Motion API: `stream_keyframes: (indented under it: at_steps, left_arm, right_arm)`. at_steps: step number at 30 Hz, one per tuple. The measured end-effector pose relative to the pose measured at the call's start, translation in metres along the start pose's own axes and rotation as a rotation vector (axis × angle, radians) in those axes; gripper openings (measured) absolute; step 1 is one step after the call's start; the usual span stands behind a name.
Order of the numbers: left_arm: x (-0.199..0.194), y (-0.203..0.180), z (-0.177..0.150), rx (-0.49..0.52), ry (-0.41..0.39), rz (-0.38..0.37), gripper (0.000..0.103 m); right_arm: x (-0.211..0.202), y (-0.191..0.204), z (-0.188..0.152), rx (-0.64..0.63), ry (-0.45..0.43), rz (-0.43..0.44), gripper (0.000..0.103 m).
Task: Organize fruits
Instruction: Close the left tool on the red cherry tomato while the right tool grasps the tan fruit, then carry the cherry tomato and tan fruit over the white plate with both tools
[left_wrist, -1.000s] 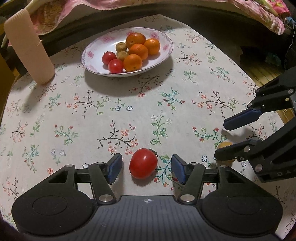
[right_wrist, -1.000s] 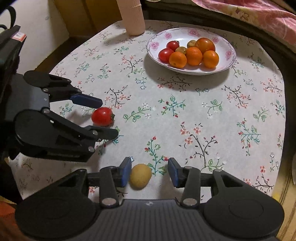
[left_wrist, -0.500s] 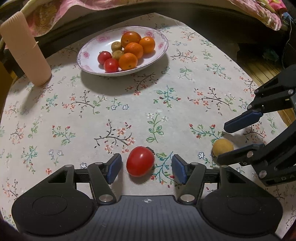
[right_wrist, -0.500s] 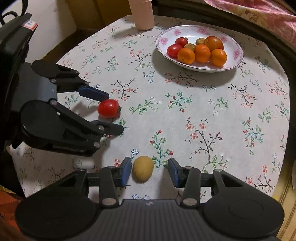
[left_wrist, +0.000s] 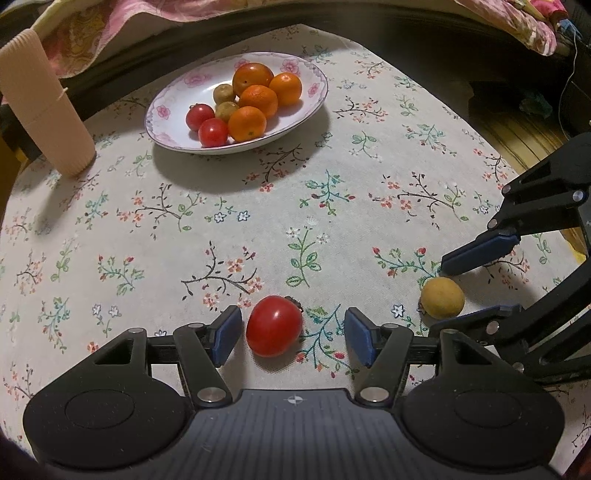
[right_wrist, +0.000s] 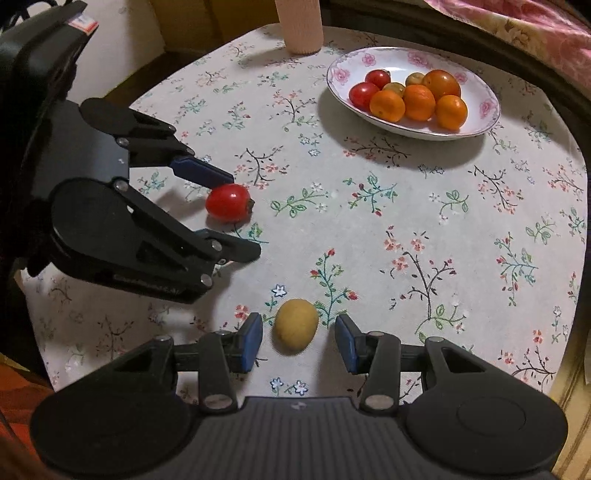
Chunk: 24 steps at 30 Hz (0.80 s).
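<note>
Left claw (left_wrist: 291, 334) down over the surface (left_wrist: 184, 236), jaws apart w/ the red tomato (left_wrist: 274, 325) sitting between the blue pads; nearer the left-hand pad, maybe just touching it, hard to call from this angle; clear gap on the other side. From the right wrist view, same tomato (right_wrist: 228, 202) lies on the floral cloth between those two fingers, nothing clamped. Right claw (right_wrist: 299, 339) also low and spread, yellow-brown fruit (right_wrist: 295, 326) resting on the cloth between its pads w/ daylight both sides; not gripped. In the left view that fruit (left_wrist: 442, 297) sits just beside the right claw's (left_wrist: 458, 291) two fingers. Far side of the surface: white floral-rim plate (left_wrist: 314, 74) w/ four oranges (left_wrist: 258, 100), two small tomatoes (left_wrist: 212, 132) and two small brownish fruits (left_wrist: 224, 93) piled in it. Ribbed peach-coloured cylinder (left_wrist: 44, 107) stands upright near the plate, apart from it; pink patterned bedding (left_wrist: 147, 14) beyond the edge.
</note>
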<state>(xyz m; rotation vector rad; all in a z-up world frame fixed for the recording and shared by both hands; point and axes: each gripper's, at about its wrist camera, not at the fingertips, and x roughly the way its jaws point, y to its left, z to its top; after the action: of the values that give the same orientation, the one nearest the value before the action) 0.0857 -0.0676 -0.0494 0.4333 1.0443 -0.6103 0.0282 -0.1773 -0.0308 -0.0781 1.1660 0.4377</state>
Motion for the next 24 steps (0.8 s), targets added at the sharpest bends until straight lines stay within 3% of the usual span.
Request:
stream_keyframes:
  at_steps: [8,13,24]
  left_arm:
    - [-0.0012,-0.0061,0.001,0.033,-0.006,0.021,0.057]
    - [-0.0029,-0.0024,0.0021,0.011,0.0,0.049,0.039]
    - [-0.0049,-0.0056,0.0031,0.018,-0.005,0.041,0.038]
  right_arm:
    - [-0.0004,-0.0004,0.0002,-0.001,-0.001,-0.021,0.034]
    - [-0.0015,0.0028,0.0018,-0.016,-0.013,-0.032,0.027]
    - [-0.0018,-0.0016,0.0038,0.005,-0.035,-0.052,0.027]
